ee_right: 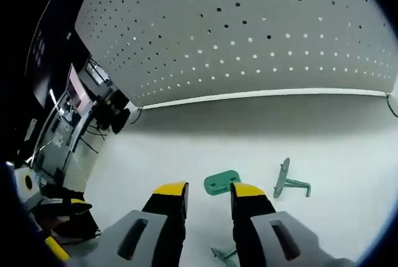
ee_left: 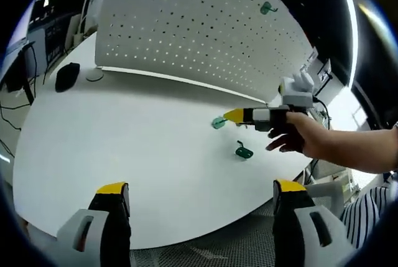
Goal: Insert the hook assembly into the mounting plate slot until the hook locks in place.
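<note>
Step in hand: pickup approach — nothing inserted yet. Right gripper (ee_right: 208, 200) hovers low over the white table (ee_right: 186, 149), jaws partly open, empty, with a green hook piece (ee_right: 221, 182) just past the tips at 12 o'clock. A second green hook (ee_right: 290, 183) lies at about 2 o'clock from the tips, near but apart.

In the left gripper view, the right gripper (ee_left: 234, 116) noses up to a hook (ee_left: 218, 122); the other hook (ee_left: 243, 152) sits at its 5 o'clock. Pegboard panel (ee_left: 186, 24) stands behind, one hook already hanging (ee_left: 268, 9) at upper right.

Left gripper (ee_left: 202, 192) wide open, empty, held back at the table edge.

Next — ease forward, straddle the piece, close, then carry to a pegboard hole.
</note>
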Available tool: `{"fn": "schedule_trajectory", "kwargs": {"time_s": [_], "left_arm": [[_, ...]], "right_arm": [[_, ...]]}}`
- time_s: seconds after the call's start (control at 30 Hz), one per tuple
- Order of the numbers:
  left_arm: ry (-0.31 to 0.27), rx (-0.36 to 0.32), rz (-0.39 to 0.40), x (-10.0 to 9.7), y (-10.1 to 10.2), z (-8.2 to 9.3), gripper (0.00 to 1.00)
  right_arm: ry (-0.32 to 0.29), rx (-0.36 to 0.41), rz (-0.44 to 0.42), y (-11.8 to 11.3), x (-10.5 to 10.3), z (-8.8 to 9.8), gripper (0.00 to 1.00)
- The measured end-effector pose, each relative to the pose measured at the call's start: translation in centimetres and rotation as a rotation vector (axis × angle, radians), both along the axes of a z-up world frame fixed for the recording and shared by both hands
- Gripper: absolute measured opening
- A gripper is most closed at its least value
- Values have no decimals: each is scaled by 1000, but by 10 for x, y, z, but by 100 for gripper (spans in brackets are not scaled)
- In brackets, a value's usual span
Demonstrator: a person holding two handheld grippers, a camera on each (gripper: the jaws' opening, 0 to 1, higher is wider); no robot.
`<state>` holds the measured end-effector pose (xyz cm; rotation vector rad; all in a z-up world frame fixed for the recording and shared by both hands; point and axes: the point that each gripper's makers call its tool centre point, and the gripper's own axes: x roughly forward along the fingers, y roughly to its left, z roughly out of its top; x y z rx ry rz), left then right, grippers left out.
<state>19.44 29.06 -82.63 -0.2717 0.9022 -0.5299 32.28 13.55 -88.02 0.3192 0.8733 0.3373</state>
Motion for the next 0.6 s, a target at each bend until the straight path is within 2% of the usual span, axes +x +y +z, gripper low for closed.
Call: {"fn": "schedule_trajectory", "kwargs": {"time_s": [0.27, 0.6], "left_arm": [[2, 1, 0, 2, 0, 1, 98], [2, -6, -6, 3, -3, 1, 97]], "right_arm": [[68, -9, -75, -8, 7, -15, 16], [70, -45, -63, -15, 9, -11, 8]]}}
